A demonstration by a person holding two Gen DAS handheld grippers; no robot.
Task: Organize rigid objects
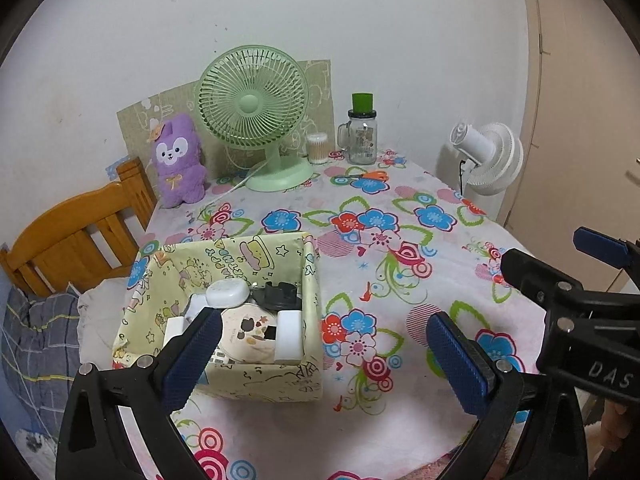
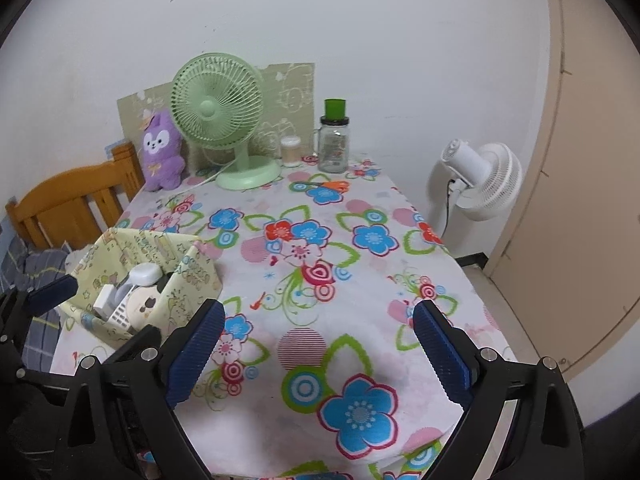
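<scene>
A yellow cartoon-print box (image 1: 244,250) stands on the flowered tablecloth (image 1: 400,288) near the table's left edge. Inside lie a white oval device (image 1: 226,292), a black part (image 1: 280,294), a round white disc (image 1: 252,332), a white block (image 1: 290,334) and a remote. My left gripper (image 1: 324,360) is open and empty, its left finger (image 1: 192,356) in front of the box's near wall. My right gripper (image 2: 320,354) is open over bare cloth to the right of the box (image 2: 192,276). It also shows at the right edge of the left wrist view (image 1: 540,248).
At the back stand a green fan (image 1: 252,108), a purple plush (image 1: 178,160), a swab jar (image 1: 317,148) and a green-capped glass jar (image 1: 362,132). Orange scissors (image 1: 370,176) lie before the jar. A wooden chair (image 1: 72,236) is left, a white fan (image 1: 488,156) right.
</scene>
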